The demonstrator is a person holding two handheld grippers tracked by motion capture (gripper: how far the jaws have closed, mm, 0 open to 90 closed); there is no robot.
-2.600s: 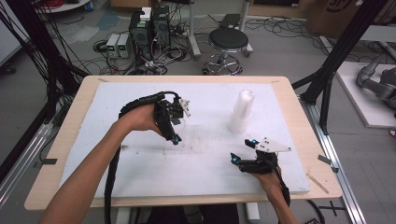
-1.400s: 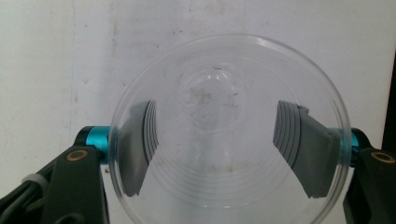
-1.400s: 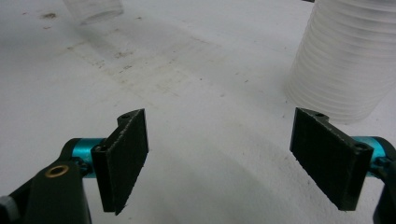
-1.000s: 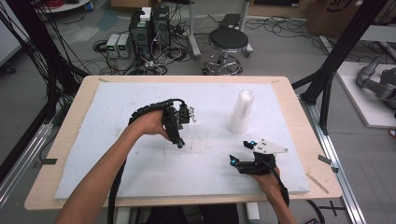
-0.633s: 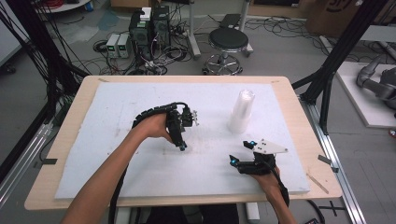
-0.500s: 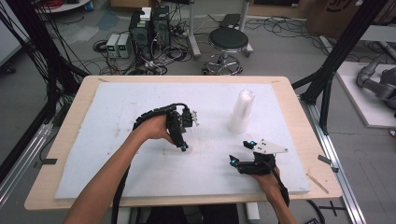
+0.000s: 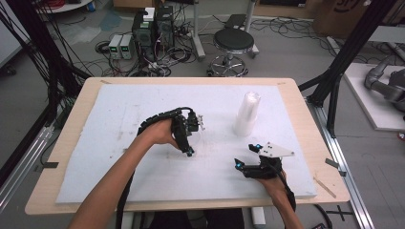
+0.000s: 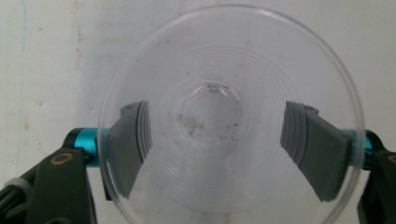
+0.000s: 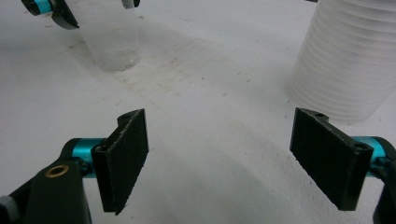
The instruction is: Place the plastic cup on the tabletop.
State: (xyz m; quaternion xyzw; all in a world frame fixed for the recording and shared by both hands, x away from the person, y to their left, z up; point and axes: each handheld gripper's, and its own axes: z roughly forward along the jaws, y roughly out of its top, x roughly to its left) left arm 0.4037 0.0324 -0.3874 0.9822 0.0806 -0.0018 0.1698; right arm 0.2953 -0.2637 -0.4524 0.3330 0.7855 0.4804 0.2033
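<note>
Clear plastic cup (image 8: 229,116) at frame centre, upright, long axis vertical, mouth up. Left gripper (image 8: 217,140) jaws just opening, straddling the cup wall. Right gripper (image 9: 229,154) open, empty.

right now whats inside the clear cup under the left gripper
Nothing inside the clear plastic cup: through it show the left gripper, jaws just opening, pads seen through the wall, and a few dark specks at the base. Whether they are inside is unclear.

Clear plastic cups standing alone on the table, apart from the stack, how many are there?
1: the clear cup stands upright on the white foam board, between the left gripper's pads. Cups nested in the stack cannot be counted.
</note>
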